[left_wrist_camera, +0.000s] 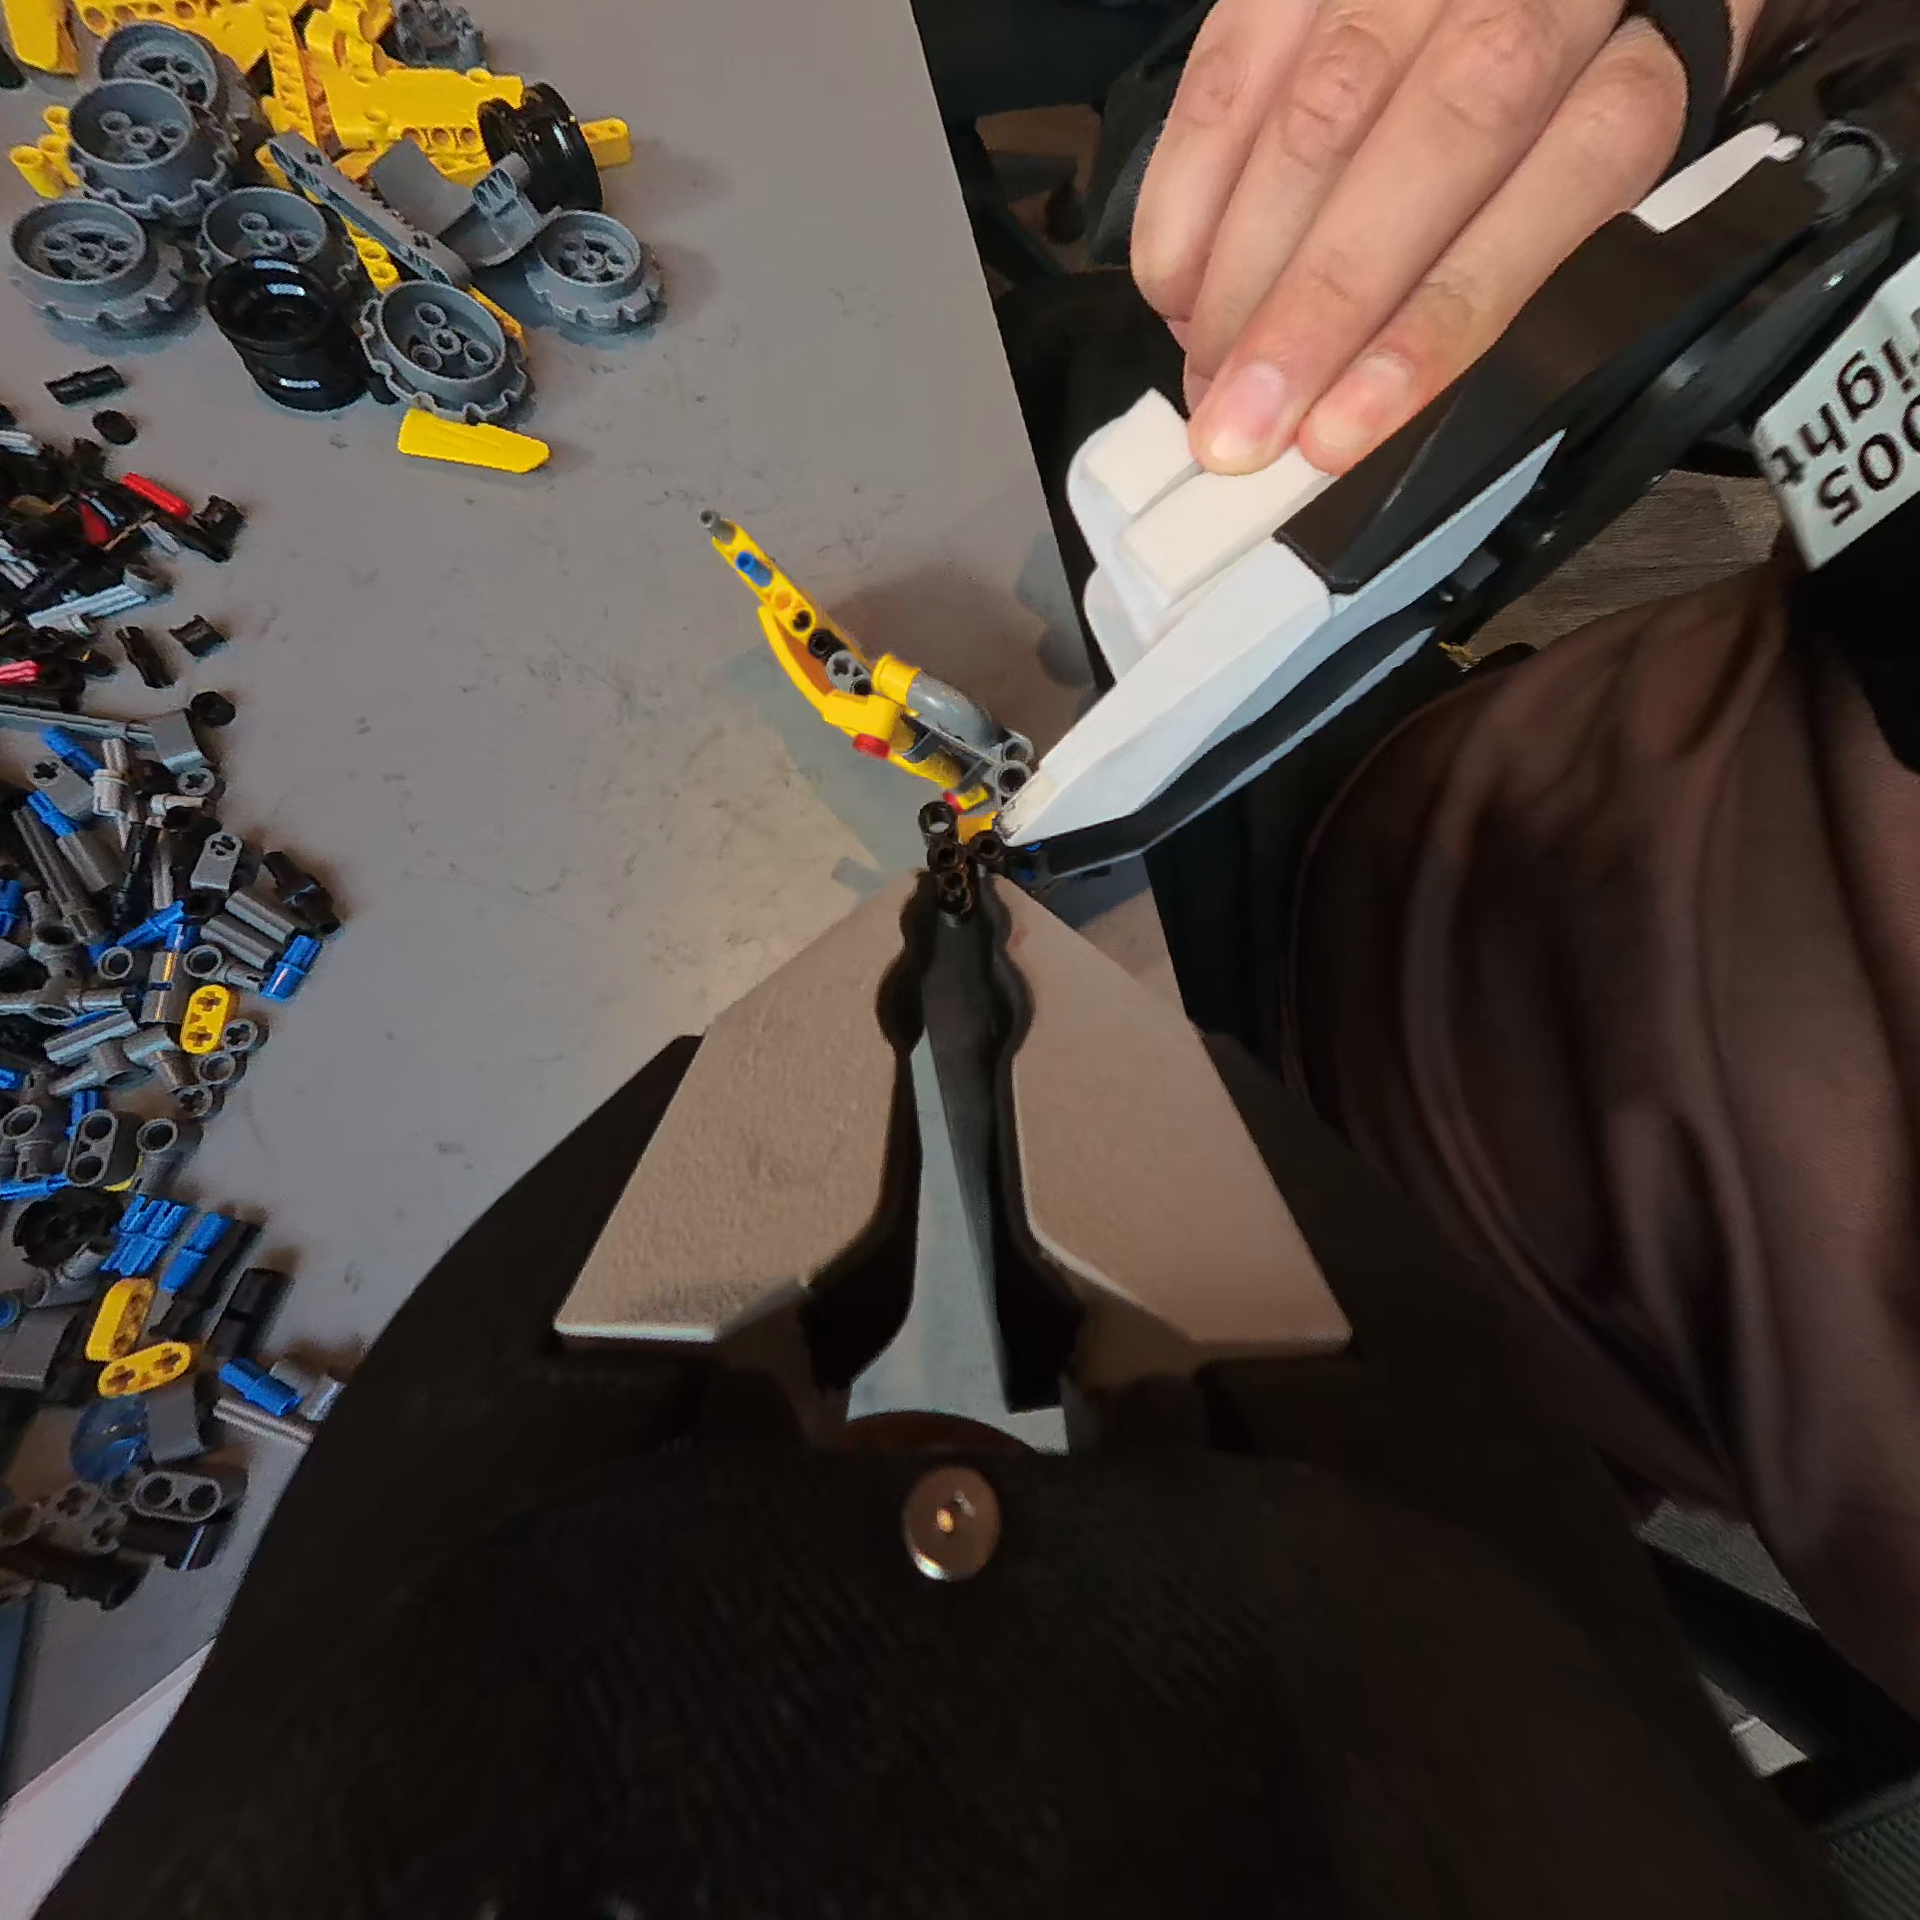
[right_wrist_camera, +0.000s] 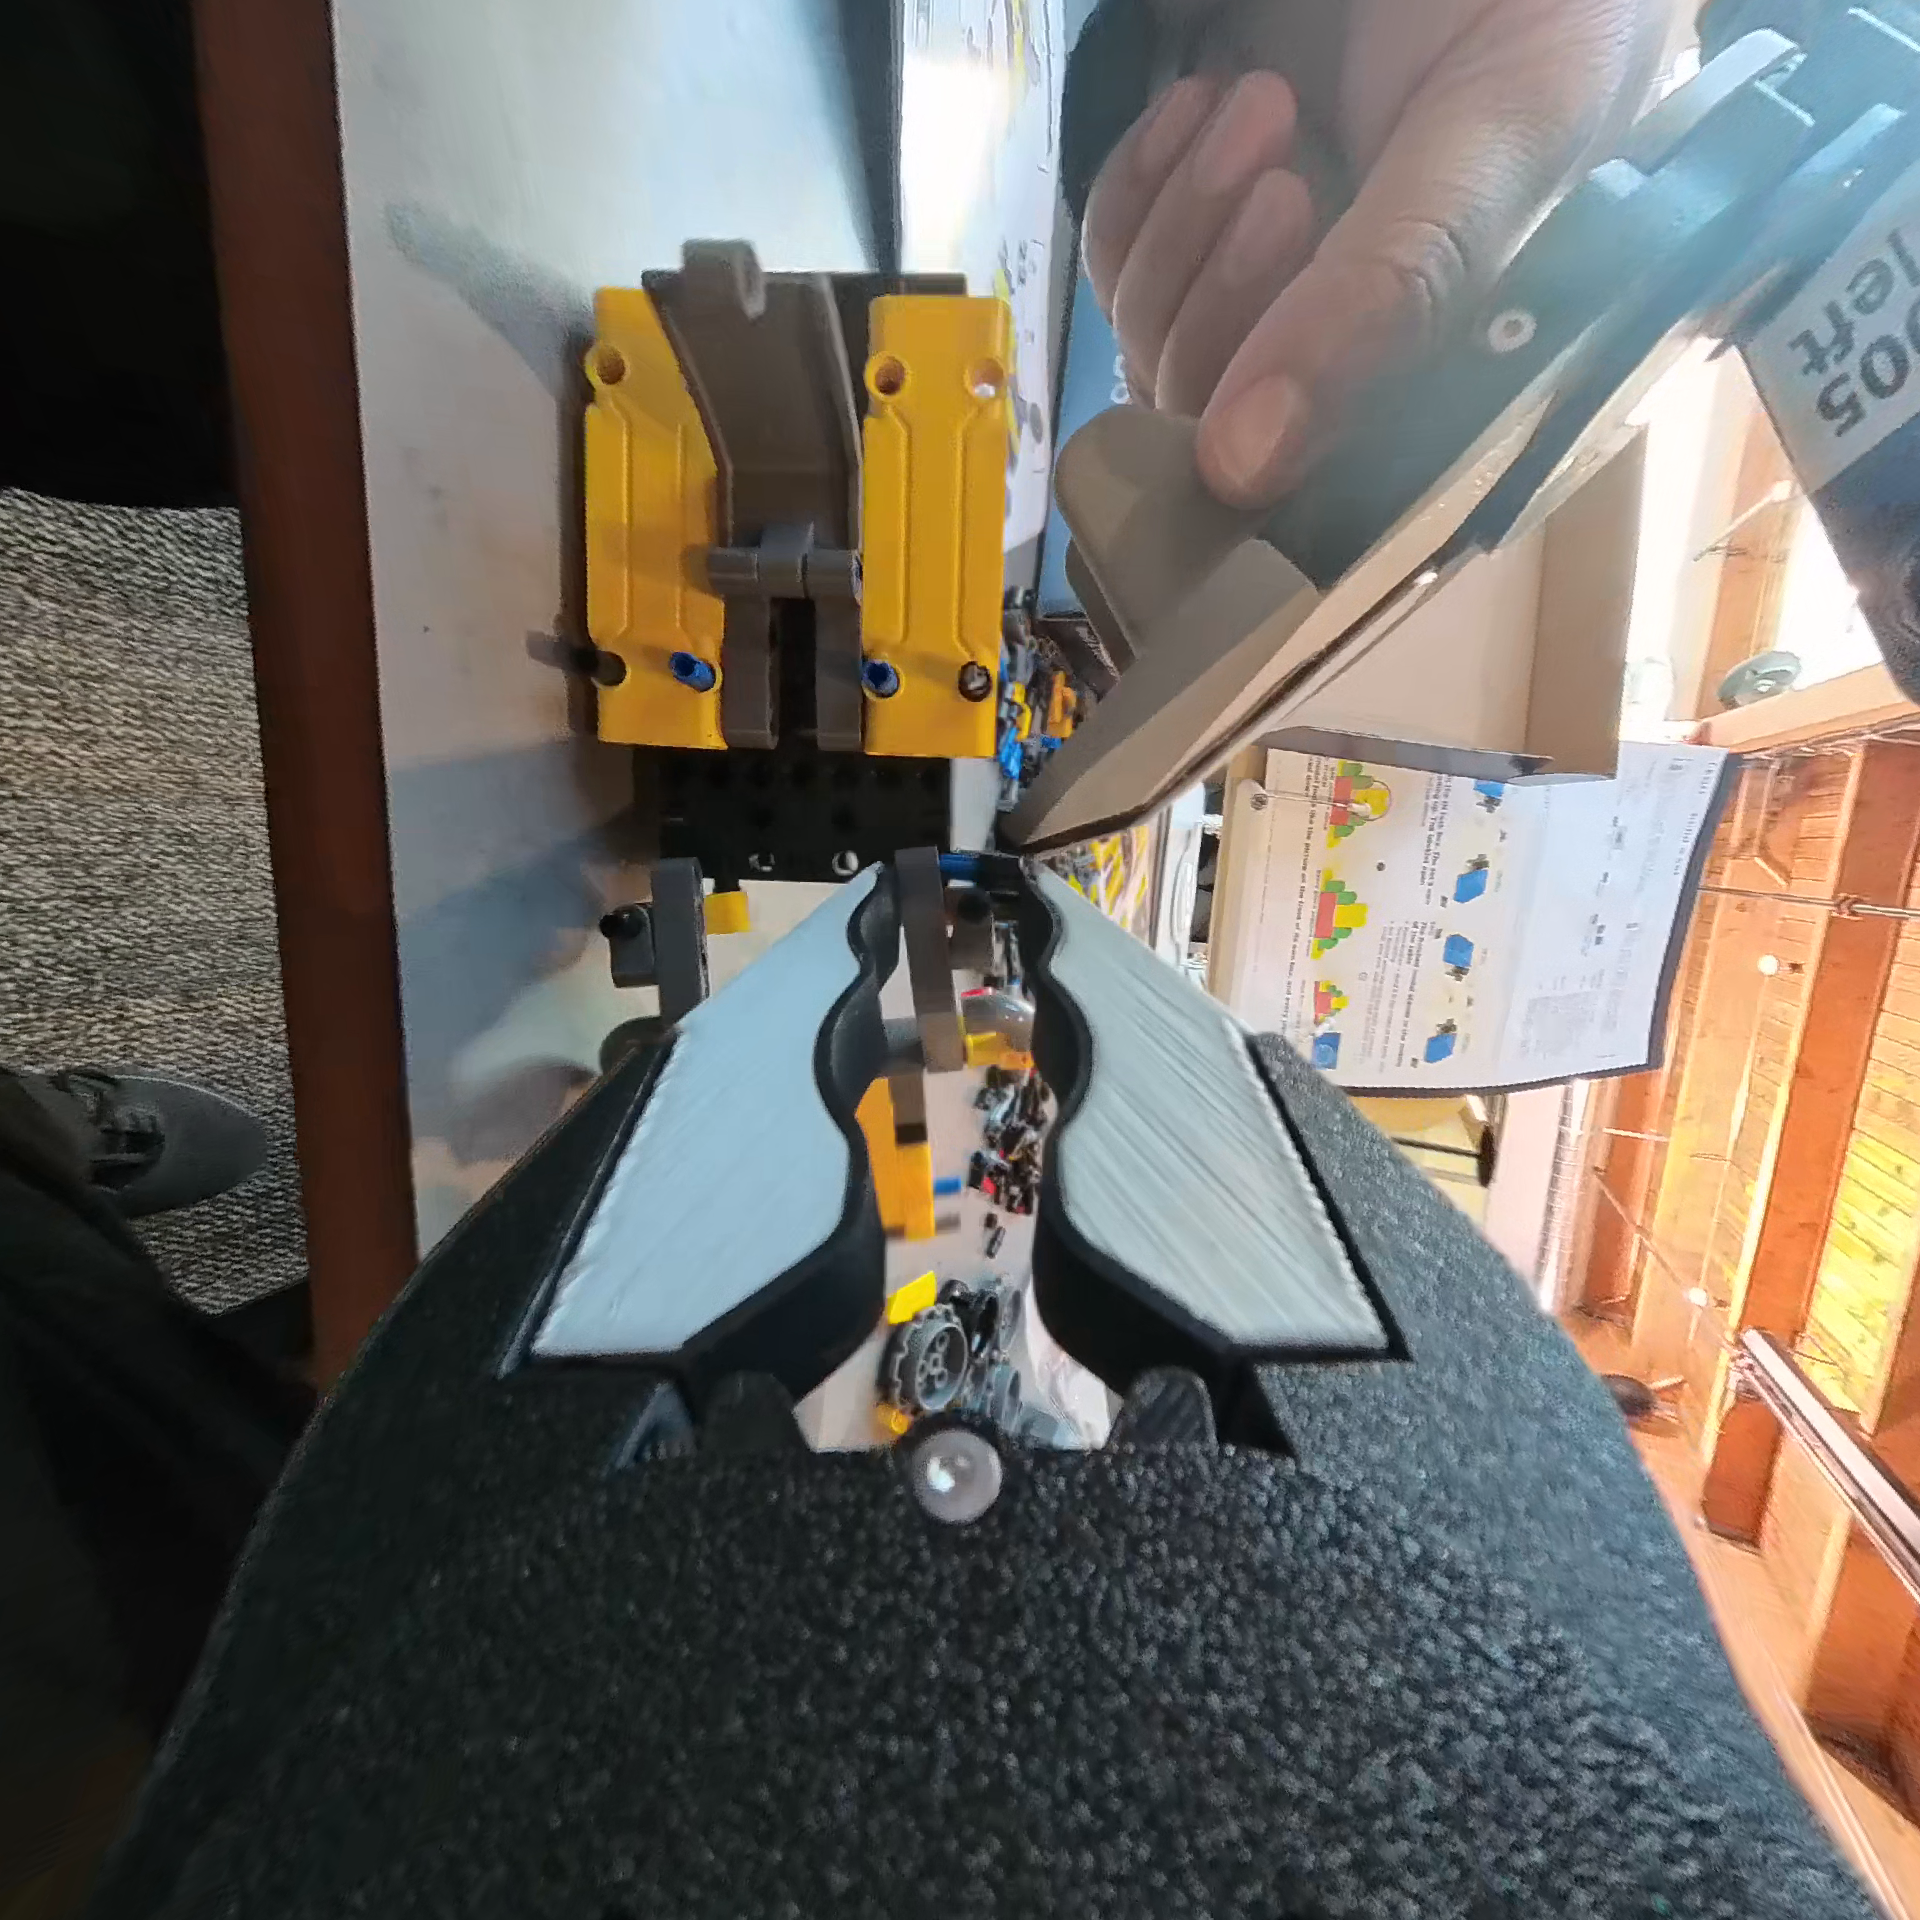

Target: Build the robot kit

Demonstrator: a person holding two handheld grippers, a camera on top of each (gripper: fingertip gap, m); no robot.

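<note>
A small yellow, grey and black brick assembly (left_wrist_camera: 883, 712) is held in the air over the grey table (left_wrist_camera: 520, 790). My left gripper (left_wrist_camera: 956, 899) is shut on a black holed beam (left_wrist_camera: 951, 847) at the assembly's near end. My right gripper (left_wrist_camera: 1023, 821), held by a hand (left_wrist_camera: 1403, 208), comes in from the upper right with its tip on the same end. In the right wrist view, the right gripper (right_wrist_camera: 956, 883) is closed around a grey beam (right_wrist_camera: 925, 977) of the assembly, whose yellow panels (right_wrist_camera: 649, 520) face the camera. The left gripper (right_wrist_camera: 1029, 840) touches in from the upper right.
A pile of small loose black, blue and grey parts (left_wrist_camera: 125, 935) lies at the left. Grey wheels and black tyres (left_wrist_camera: 281, 301) and a yellow partial build (left_wrist_camera: 343, 83) lie at the far left. The table edge runs just right of the assembly. An instruction sheet (right_wrist_camera: 1455, 914) hangs beyond.
</note>
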